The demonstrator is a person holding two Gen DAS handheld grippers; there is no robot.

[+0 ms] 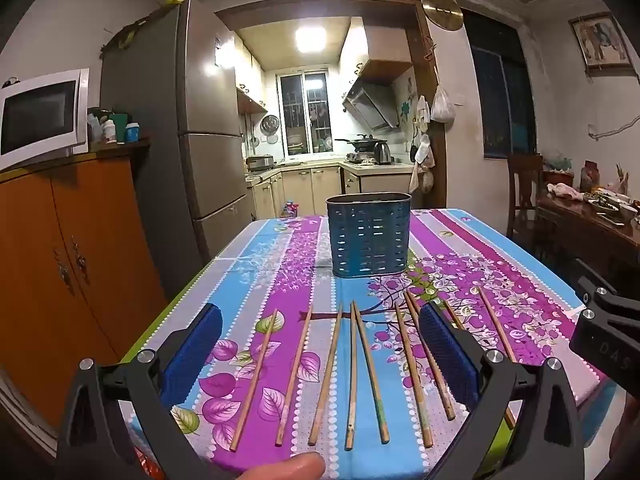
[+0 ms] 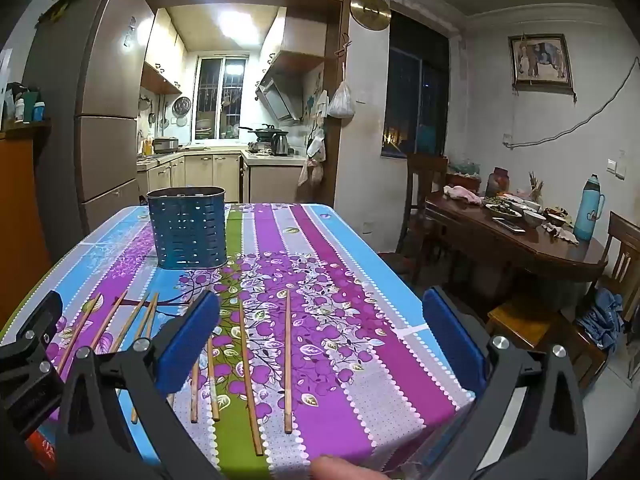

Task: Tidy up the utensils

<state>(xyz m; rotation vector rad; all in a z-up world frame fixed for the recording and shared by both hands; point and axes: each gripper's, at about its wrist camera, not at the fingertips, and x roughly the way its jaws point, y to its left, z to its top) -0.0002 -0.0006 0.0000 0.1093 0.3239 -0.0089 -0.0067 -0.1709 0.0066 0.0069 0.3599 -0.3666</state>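
Note:
Several wooden chopsticks (image 1: pixel 352 376) lie side by side near the front edge of the table, pointing away from me; in the right wrist view the chopsticks (image 2: pixel 246 376) lie left of centre. A blue perforated utensil holder (image 1: pixel 368 236) stands upright farther back; the same holder (image 2: pixel 187 233) is at the left in the right wrist view. My left gripper (image 1: pixel 320 356) hovers open above the chopsticks, holding nothing. My right gripper (image 2: pixel 320 344) is open too, over the table's right part, empty.
The table (image 1: pixel 520 256) has a striped floral cloth. An orange cabinet (image 1: pixel 60 260) with a microwave (image 1: pixel 40 114) and a fridge (image 1: pixel 172 140) stand at the left. A wooden dining table (image 2: pixel 520 240) with dishes and chairs is on the right. A fingertip (image 1: pixel 288 468) shows at the bottom.

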